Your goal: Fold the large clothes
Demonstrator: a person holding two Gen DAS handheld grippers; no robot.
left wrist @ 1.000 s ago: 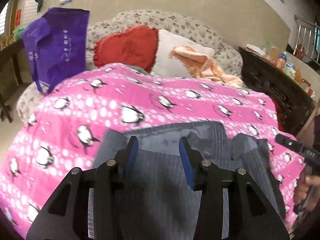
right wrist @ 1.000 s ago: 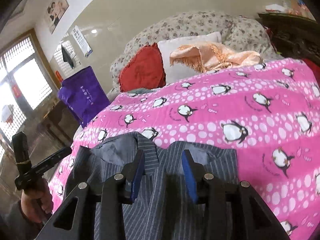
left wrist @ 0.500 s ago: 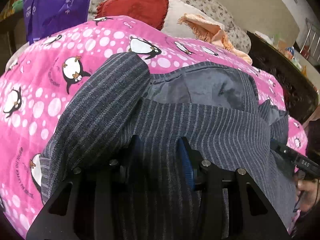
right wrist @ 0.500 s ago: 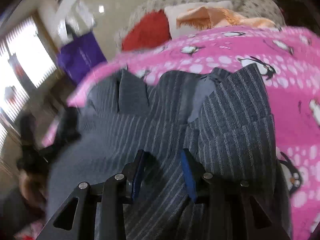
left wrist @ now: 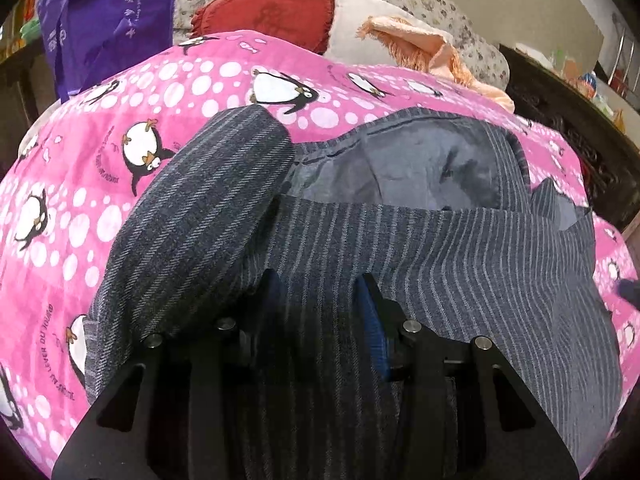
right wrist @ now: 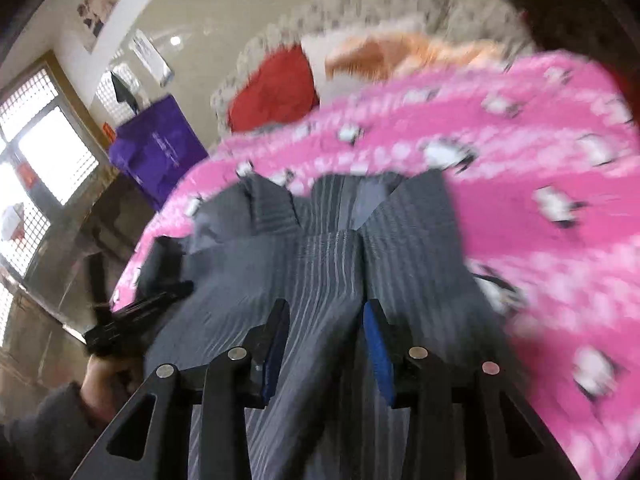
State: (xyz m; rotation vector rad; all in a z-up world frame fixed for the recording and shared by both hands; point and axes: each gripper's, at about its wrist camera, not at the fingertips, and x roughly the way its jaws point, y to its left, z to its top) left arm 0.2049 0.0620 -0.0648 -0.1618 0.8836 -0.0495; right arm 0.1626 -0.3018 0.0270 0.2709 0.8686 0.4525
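Observation:
A dark grey pinstriped jacket (left wrist: 420, 248) lies on the pink penguin blanket (left wrist: 120, 128), its grey lining (left wrist: 420, 164) showing at the far side and one sleeve (left wrist: 200, 216) lying along its left. My left gripper (left wrist: 320, 292) is low over the near part of the jacket with its jaws apart and cloth lying between them. My right gripper (right wrist: 324, 324) also has its jaws apart over the jacket (right wrist: 320, 264), with a ridge of cloth rising between them. The right wrist view is blurred. The left gripper also shows in the right wrist view (right wrist: 132, 312).
Behind the blanket (right wrist: 540, 160) are a red cushion (left wrist: 276, 8), a white pillow (left wrist: 352, 40), a peach cloth (left wrist: 420, 48) and a purple bag (left wrist: 104, 12). A dark wooden cabinet (left wrist: 568, 120) stands on the right. A window (right wrist: 36, 148) is on the left.
Both grippers dropped from above the bed to just over the jacket. In the last half second the right gripper pulled back and up; the left barely moved.

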